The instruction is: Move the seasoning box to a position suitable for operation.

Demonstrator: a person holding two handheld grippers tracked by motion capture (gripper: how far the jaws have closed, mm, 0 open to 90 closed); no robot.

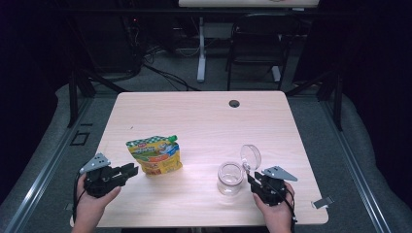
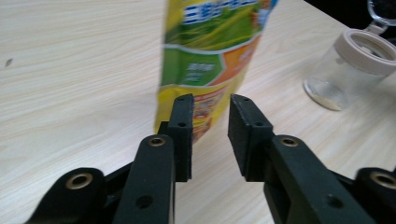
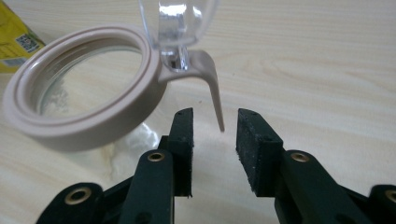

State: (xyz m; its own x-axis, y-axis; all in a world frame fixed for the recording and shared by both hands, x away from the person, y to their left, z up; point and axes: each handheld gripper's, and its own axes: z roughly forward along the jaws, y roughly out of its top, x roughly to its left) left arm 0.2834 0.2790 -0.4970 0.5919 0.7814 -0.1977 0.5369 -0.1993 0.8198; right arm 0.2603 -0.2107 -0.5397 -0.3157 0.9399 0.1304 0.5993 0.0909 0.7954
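Note:
A yellow and green stand-up pouch (image 1: 154, 155) with a green spout stands on the left half of the wooden table (image 1: 204, 121). My left gripper (image 1: 130, 171) is open just to its left, jaws aimed at its lower edge; in the left gripper view the pouch (image 2: 210, 56) rises just beyond the gripper's (image 2: 210, 105) tips, nothing pinched. A clear jar (image 1: 230, 178) with a beige rim (image 3: 84, 126) stands near the front, its hinged clear lid (image 1: 250, 156) flipped up. My right gripper (image 1: 253, 178) is open beside it, the beige latch tab (image 3: 212, 79) hanging just ahead of the gripper (image 3: 215, 116).
A round cable hole (image 1: 234, 103) sits near the table's far edge. A metal clip (image 1: 322, 202) juts from the front right corner. A dark chair (image 1: 257, 39) and a desk leg (image 1: 201, 48) stand beyond the table. Bare wood lies between pouch and jar.

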